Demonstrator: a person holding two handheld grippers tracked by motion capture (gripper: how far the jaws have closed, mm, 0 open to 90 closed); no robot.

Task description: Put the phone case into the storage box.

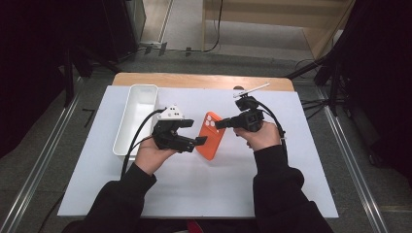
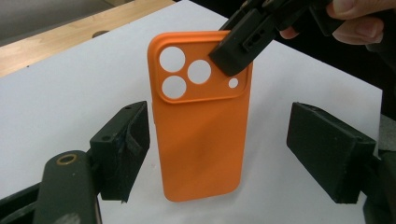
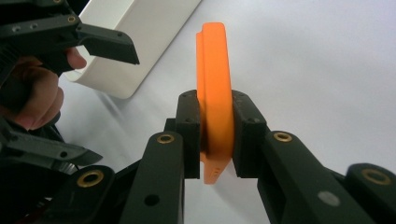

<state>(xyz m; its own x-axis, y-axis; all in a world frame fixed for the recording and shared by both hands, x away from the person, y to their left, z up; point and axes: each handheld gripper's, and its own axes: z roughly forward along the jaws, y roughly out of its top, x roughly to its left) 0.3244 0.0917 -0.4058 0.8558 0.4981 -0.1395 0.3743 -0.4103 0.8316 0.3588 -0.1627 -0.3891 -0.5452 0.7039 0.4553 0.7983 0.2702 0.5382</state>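
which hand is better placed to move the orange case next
Right. The right tool is already clamped on the case, while the left tool stands open around it, pads apart from its sides.

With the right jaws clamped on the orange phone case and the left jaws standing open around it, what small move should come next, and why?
Probably close the left gripper on the orange phone case. Its jaws stand open on either side of the case's lower half without touching it, while the right gripper pinches the case's edge near the camera cutouts and holds it above the white sheet. A second grip would steady it.
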